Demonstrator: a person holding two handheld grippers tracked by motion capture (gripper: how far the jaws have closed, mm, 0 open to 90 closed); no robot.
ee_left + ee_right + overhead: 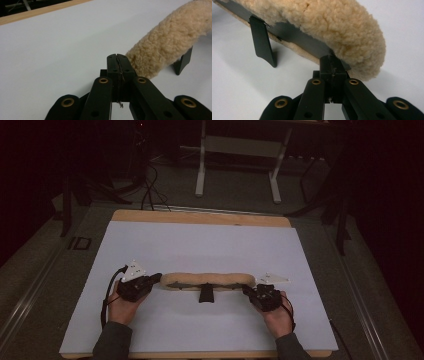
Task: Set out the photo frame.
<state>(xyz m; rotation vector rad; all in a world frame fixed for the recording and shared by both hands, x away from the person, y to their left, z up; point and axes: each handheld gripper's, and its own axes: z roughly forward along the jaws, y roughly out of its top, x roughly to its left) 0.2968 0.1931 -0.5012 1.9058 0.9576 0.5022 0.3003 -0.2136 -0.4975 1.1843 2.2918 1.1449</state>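
Note:
A long tan fleece pad (207, 279) with a dark underside lies crosswise on the white mat (200, 240). A black tab (206, 295) sticks out from its middle toward me. My left gripper (159, 278) is at the pad's left end. In the left gripper view its jaws (117, 56) are shut, a thin layer is pinched in the seam, and the fleece (172, 37) curves off to the right. My right gripper (246, 290) is at the right end. In the right gripper view (332, 58) it is shut on the dark edge under the fleece (324, 22), left of which is the tab (262, 40).
The mat covers a wooden table whose far edge (200, 217) shows bare. Beyond it on the dark floor stand the white legs of a desk (200, 170) and loose cables (150, 190). The mat is bare in front of and behind the pad.

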